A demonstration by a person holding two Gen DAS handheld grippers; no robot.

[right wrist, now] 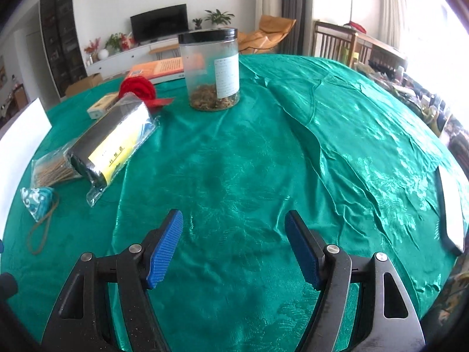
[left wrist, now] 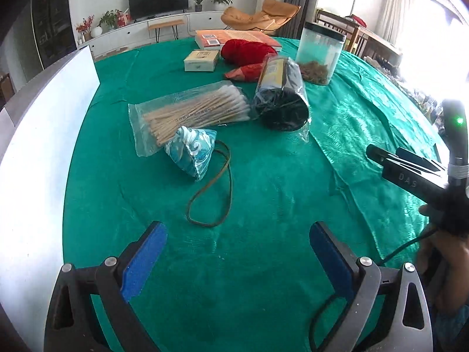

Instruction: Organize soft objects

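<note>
A blue-and-white patterned pouch with a brown cord loop lies on the green tablecloth, just ahead of my left gripper. That gripper stands open with nothing between its blue pads. Behind the pouch lie a clear bag of cotton swabs, a wrapped black roll and a red knitted bundle. My right gripper is open over bare cloth, empty. In the right wrist view the black roll, the pouch and the red bundle lie far to the left.
A clear jar with a black lid stands at the back centre. An orange book and a small box lie behind the red bundle. A white board borders the left edge, and a white tray lies at the right edge.
</note>
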